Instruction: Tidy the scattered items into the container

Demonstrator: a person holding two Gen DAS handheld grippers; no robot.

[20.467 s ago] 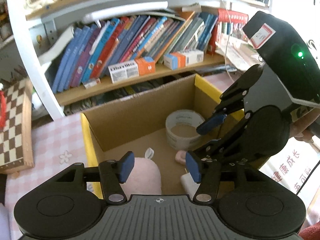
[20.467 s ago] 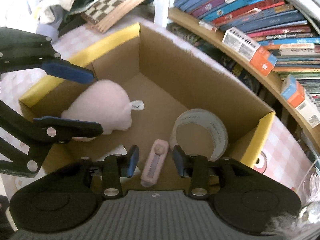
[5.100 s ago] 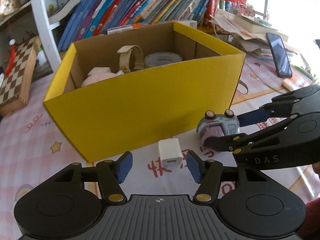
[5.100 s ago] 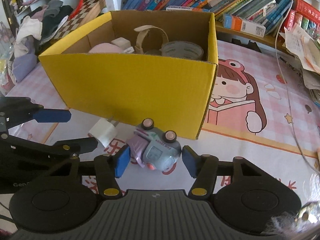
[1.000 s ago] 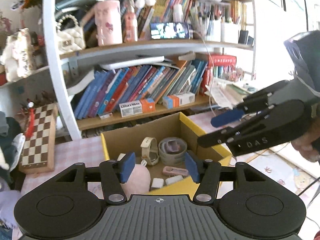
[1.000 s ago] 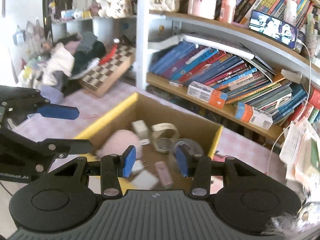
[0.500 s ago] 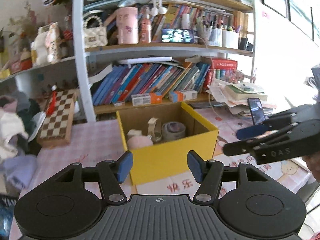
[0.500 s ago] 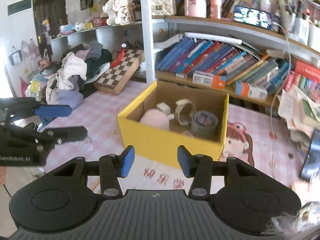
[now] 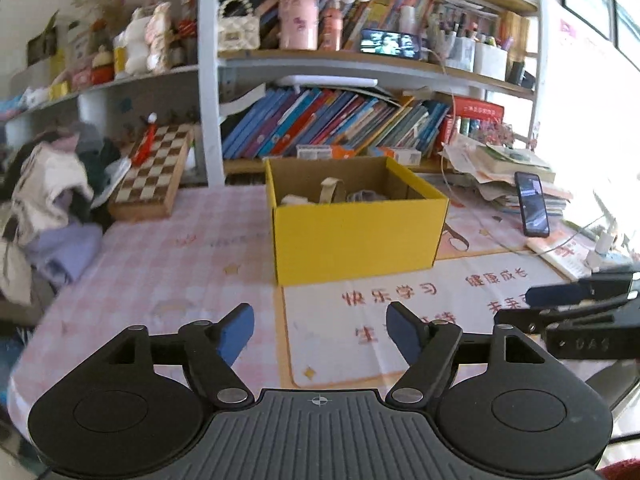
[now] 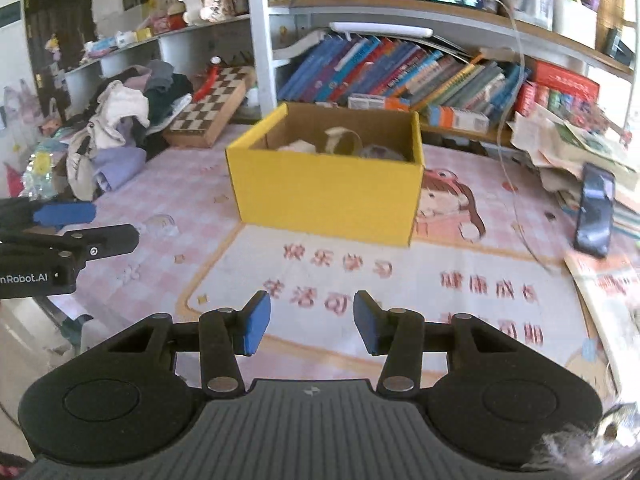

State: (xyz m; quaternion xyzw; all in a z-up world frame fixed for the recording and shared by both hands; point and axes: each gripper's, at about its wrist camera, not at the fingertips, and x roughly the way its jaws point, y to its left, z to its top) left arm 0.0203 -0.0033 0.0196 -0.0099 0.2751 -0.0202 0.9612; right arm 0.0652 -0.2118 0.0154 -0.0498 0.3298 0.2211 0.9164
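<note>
Fingers first: your left gripper (image 9: pixel 320 330) has nothing between its fingers and they are opening, while your right gripper (image 10: pixel 311 323) holds its fingers partly apart, also on nothing. Beyond them the table (image 10: pixel 400 280) with its pink printed mat shows no loose item in front of the yellow box (image 9: pixel 356 236), which stands well clear of both grippers with a strap loop, something pale and something grey showing above its rim. By the look of it the gathering step is finished, so your next move calls only for a check around the box for strays.
</note>
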